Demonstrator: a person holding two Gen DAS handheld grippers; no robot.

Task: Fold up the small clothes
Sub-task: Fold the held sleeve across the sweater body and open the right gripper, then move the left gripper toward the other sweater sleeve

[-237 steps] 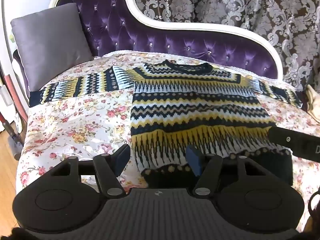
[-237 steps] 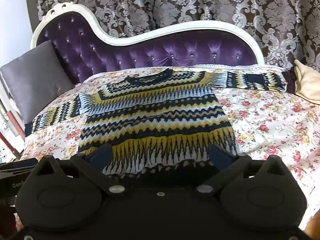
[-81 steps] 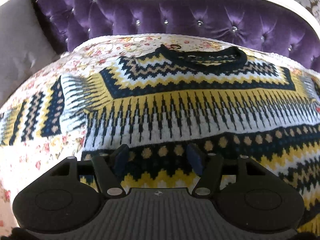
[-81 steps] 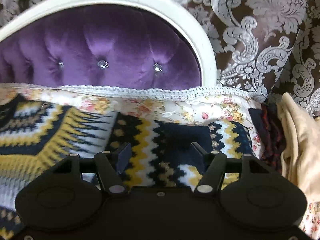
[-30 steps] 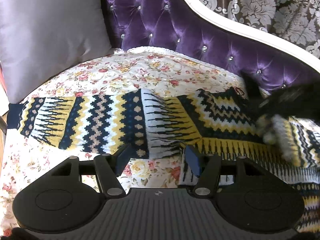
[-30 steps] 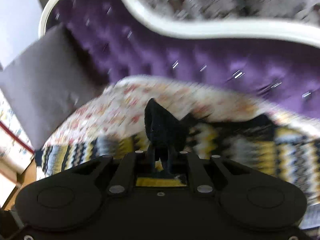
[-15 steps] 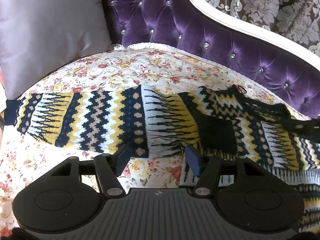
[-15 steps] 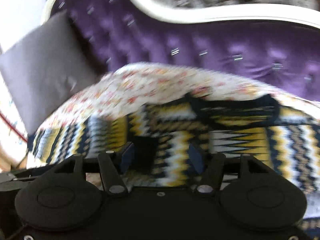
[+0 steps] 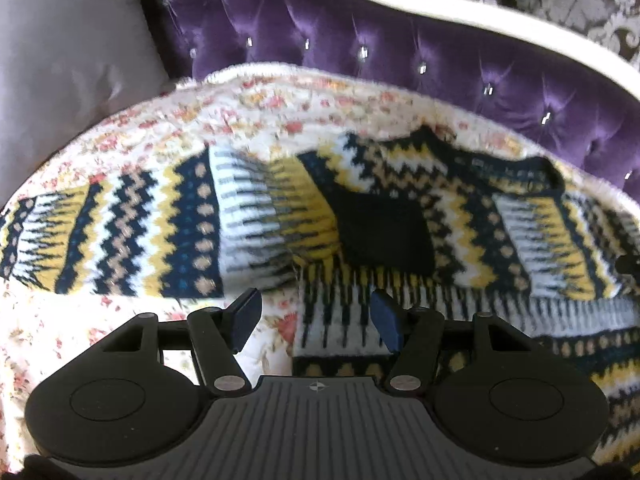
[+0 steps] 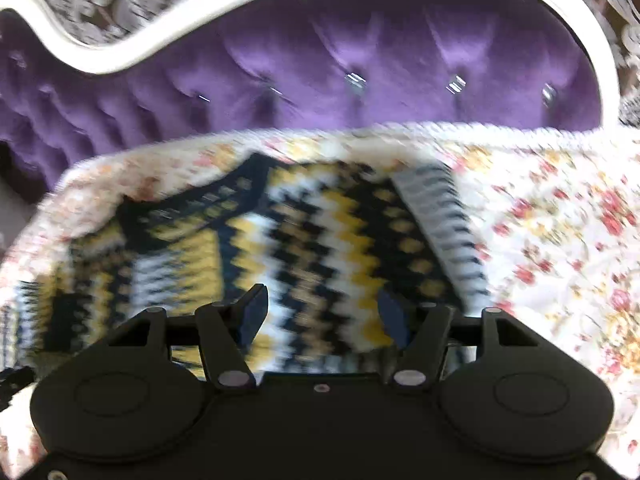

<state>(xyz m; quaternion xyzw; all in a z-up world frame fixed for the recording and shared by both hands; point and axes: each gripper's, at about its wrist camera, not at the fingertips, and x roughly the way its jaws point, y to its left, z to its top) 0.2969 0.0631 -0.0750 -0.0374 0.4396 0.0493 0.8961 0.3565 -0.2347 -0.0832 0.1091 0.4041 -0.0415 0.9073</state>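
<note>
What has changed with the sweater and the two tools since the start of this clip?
The sweater's right sleeve was picked up by the right tool, carried across the chest and let go. The hem was also folded up. The left sleeve stays spread out; the left tool stays open, empty.

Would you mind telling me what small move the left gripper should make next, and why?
Probably reach the left gripper out to the spread sleeve and grasp near its cuff: the other sleeve already lies folded across the sweater, and both grippers look open and empty.
</note>
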